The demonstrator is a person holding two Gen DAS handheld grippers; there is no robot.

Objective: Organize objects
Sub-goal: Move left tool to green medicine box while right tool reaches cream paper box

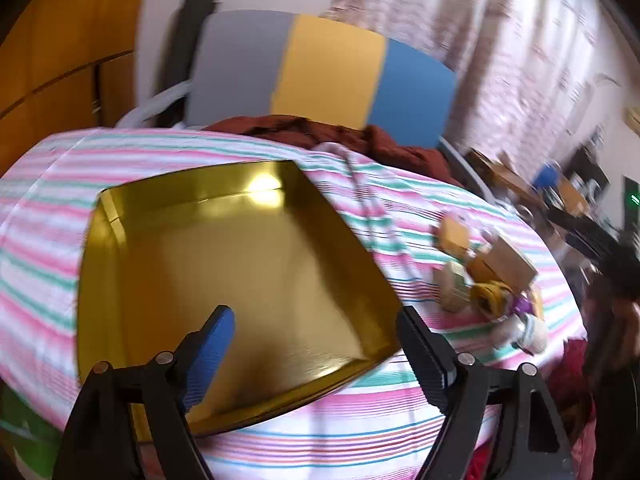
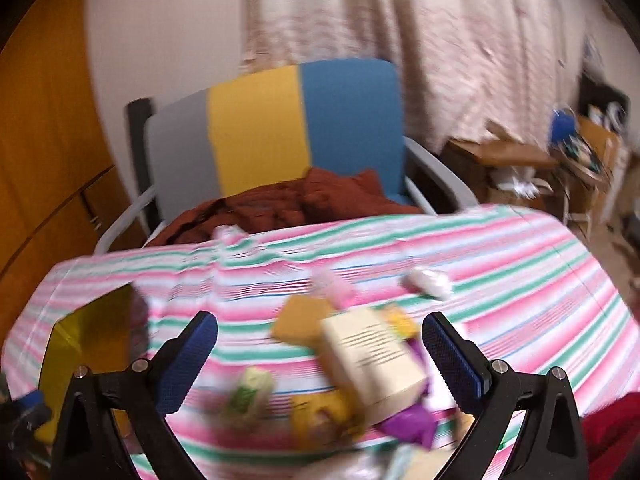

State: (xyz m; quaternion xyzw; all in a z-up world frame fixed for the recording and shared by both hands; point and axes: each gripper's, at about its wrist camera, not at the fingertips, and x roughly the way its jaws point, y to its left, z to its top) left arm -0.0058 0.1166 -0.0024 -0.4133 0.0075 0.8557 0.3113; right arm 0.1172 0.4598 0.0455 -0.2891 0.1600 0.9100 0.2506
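Observation:
A shiny gold tray lies empty on the striped tablecloth, and my left gripper hovers open over its near edge. To its right sits a heap of small packets and boxes. In the right wrist view my right gripper is open above that heap, with a cream box, an orange packet, a green packet and a purple wrapper below it. The gold tray shows at the left there. Both views are blurred.
A chair with a grey, yellow and blue back stands behind the table, with a brown-red cloth on its seat. A white roll lies farther back on the tablecloth. Cluttered furniture fills the right background.

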